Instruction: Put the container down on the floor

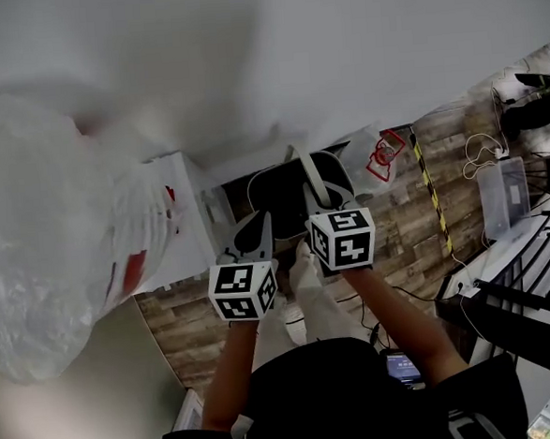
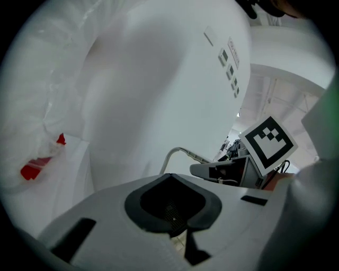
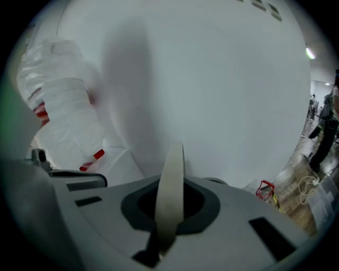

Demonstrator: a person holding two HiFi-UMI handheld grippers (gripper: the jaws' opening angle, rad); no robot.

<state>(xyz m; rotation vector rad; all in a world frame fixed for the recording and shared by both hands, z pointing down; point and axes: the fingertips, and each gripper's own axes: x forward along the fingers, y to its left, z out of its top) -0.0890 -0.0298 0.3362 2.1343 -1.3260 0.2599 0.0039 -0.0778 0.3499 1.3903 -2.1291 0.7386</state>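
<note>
Right gripper jaws on handle, left gripper's together, container only in head view

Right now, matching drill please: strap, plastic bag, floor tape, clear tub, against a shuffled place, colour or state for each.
Things:
1. strap
2. plastic bag
3. floor tape
4. clear tub

Descriptions:
A. yellow and black stripes
B. clamped in the right gripper
C. on the wood floor at the right of the head view
D. white with red print, at the left of the head view

Pairs: 1-B, 2-D, 3-A, 4-C
</note>
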